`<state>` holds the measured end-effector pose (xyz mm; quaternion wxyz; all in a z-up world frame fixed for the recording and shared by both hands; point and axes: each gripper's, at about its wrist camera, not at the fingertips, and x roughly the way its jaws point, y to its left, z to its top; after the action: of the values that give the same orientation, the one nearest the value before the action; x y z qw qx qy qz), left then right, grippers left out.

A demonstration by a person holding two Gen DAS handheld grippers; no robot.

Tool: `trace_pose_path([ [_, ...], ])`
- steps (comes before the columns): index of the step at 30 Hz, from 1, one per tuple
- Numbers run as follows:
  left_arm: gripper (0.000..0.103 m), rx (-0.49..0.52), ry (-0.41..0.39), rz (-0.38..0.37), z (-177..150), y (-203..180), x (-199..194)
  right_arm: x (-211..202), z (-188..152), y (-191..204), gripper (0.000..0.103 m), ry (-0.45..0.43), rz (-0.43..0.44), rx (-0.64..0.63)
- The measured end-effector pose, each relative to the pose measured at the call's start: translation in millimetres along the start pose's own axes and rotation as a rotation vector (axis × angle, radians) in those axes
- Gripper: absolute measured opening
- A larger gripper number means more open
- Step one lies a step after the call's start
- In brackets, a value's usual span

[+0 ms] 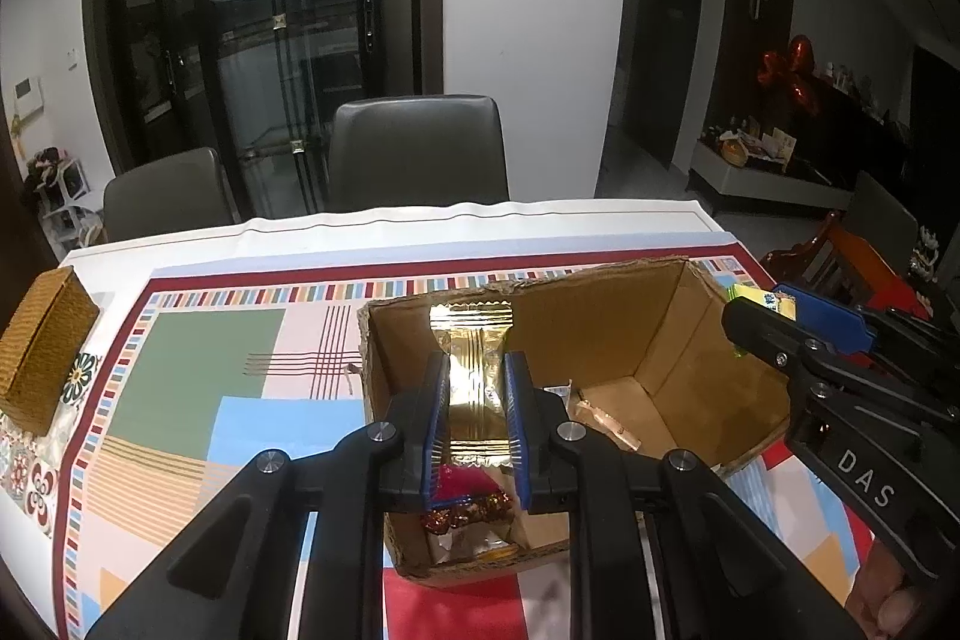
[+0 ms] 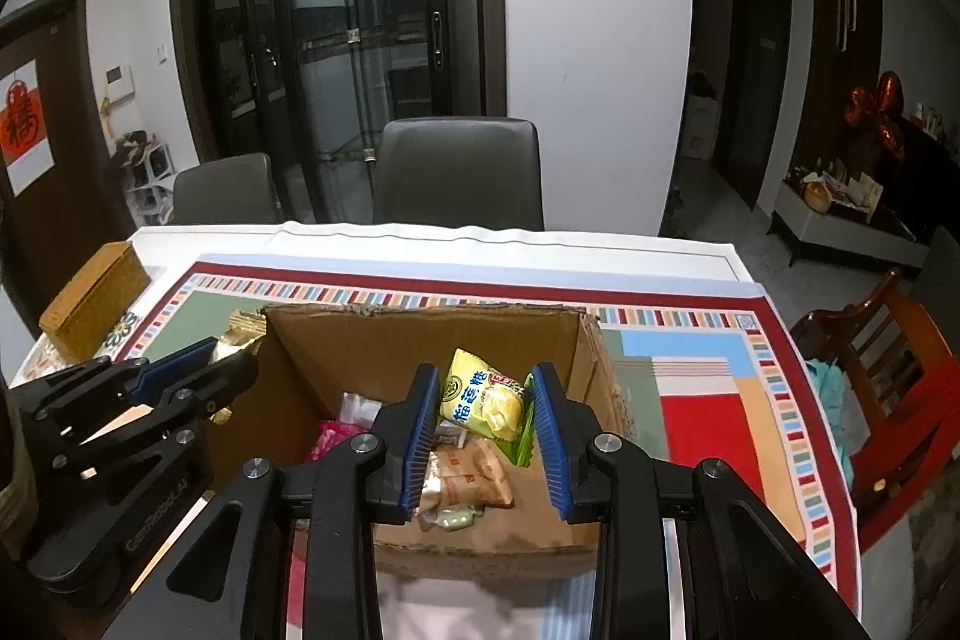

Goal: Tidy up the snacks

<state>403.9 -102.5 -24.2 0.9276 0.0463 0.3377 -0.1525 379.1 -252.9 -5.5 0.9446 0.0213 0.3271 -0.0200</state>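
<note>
Blue-padded left gripper (image 1: 477, 400) is clamped on a gold snack packet (image 1: 474, 370), jaws narrow, packet upright between the pads, held over the left end of the cardboard box (image 1: 600, 340). Right gripper (image 2: 486, 418) is spread wider, with a yellow candy packet (image 2: 480, 394) sitting between its pads; its green crimped edge touches the right pad (image 2: 549, 436), grip on the left side unclear (could be loose). That packet hangs above the box interior.

Box bottom holds more snacks: a tan wrapped biscuit (image 2: 474, 472), a pink wrapper (image 2: 327, 439) and a dark red foil candy (image 1: 468, 508).

Box sits on a patterned tablecloth (image 1: 198, 370) (red border, colour blocks) over a white table (image 2: 420, 238). Woven brown box (image 1: 45, 346) stands at the table's left edge, well apart. Two grey chairs (image 1: 417, 148) behind the table, dark glass doors (image 1: 270, 10) beyond, wooden chair (image 2: 888, 340) at right.

Both grippers point forward and down, side by side over the box.
</note>
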Motion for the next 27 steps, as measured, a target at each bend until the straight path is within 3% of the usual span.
trace_pose_path([
  [3,0.041,0.005,-0.013,0.011,1,1,-3,-2,1,0,0.039,-0.005,0.0,-0.003],
  [11,0.068,0.012,-0.047,0.062,2,1,-15,-16,5,-3,0.083,-0.043,-0.037,0.016],
  [19,0.088,0.01,-0.086,0.106,2,3,-35,-35,7,-6,0.089,-0.074,-0.071,0.03],
  [27,0.093,0.004,-0.116,0.133,-4,6,-58,-56,1,-5,0.09,-0.103,-0.088,0.04],
])
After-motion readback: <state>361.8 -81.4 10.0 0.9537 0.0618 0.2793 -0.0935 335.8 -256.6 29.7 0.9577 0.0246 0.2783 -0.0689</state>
